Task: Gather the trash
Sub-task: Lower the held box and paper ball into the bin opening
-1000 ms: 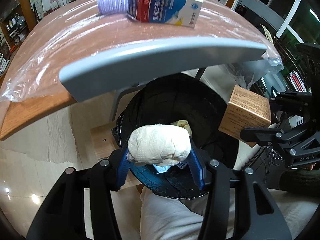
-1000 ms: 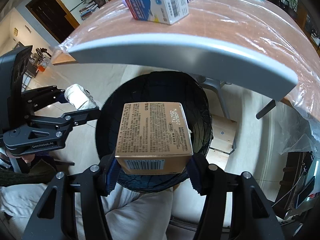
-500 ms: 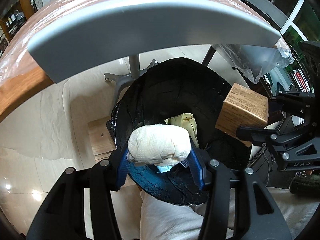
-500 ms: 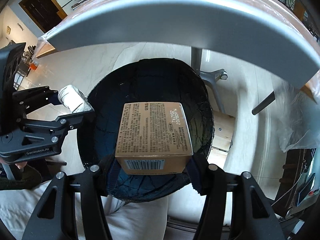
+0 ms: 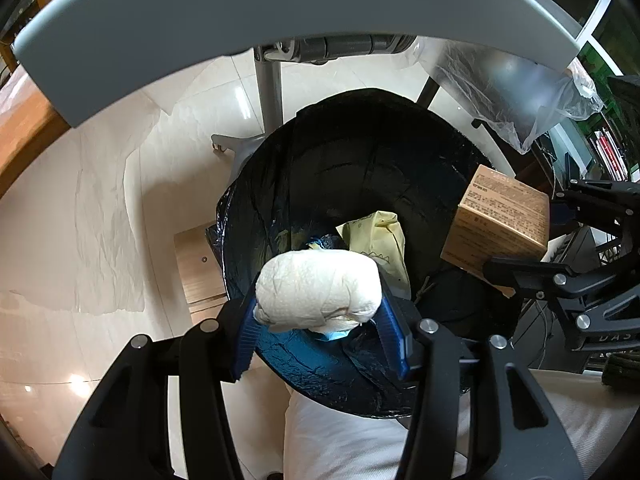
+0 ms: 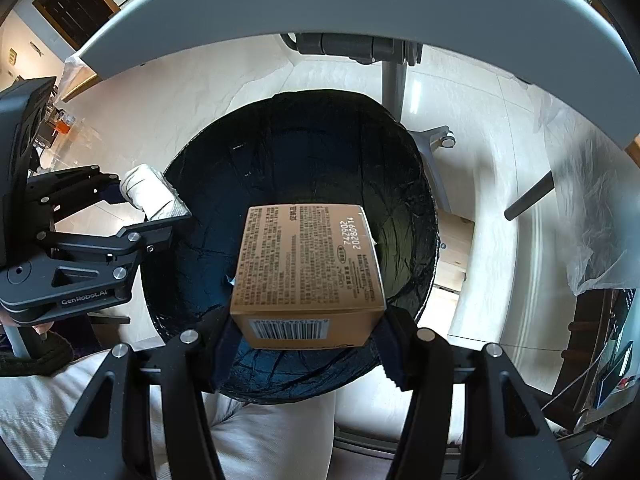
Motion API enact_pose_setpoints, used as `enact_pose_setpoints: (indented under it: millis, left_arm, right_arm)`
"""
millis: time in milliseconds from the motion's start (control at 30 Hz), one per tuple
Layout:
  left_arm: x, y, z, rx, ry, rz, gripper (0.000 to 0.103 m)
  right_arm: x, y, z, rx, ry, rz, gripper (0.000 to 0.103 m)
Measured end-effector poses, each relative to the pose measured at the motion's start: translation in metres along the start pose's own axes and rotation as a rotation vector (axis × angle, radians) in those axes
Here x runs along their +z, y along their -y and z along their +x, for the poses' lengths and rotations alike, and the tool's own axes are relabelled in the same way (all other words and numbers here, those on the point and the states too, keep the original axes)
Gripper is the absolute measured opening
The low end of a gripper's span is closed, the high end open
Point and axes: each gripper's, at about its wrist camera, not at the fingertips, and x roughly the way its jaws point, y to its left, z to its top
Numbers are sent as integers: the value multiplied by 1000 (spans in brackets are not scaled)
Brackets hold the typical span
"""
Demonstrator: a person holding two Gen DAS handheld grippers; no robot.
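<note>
My left gripper (image 5: 320,320) is shut on a crumpled white paper wad (image 5: 318,290), held over the near rim of a black-lined trash bin (image 5: 360,128). Inside the bin lies a yellow wrapper (image 5: 380,240). My right gripper (image 6: 304,336) is shut on a brown cardboard box (image 6: 306,264) with printed text and a barcode, held above the same bin (image 6: 300,140). The box (image 5: 500,224) also shows at the bin's right rim in the left wrist view, and the wad (image 6: 154,194) at the bin's left rim in the right wrist view.
A grey table edge (image 5: 280,4) arches overhead, with its metal leg (image 5: 268,92) and wheeled base (image 6: 440,140) behind the bin. A small wooden board (image 5: 196,268) lies on the pale tiled floor. Clear plastic sheeting (image 5: 500,92) hangs at the right. The person's light trousers (image 6: 260,440) sit below.
Both grippers sank below the table edge toward the bin, so the tabletop and its boxes have left view. The yellow wrapper inside the bin came into sight. Both grips are unchanged.
</note>
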Motion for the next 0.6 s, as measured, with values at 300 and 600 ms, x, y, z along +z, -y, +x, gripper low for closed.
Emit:
enact_pose_setpoints:
  millis: [300, 600]
  left_arm:
    - [-1, 3, 7, 13, -19, 12, 52]
    - [0, 6, 11, 22, -34, 22, 52]
  right_arm:
    - [0, 0, 6, -17, -13, -4, 57]
    - [1, -2, 8, -24, -22, -9, 57]
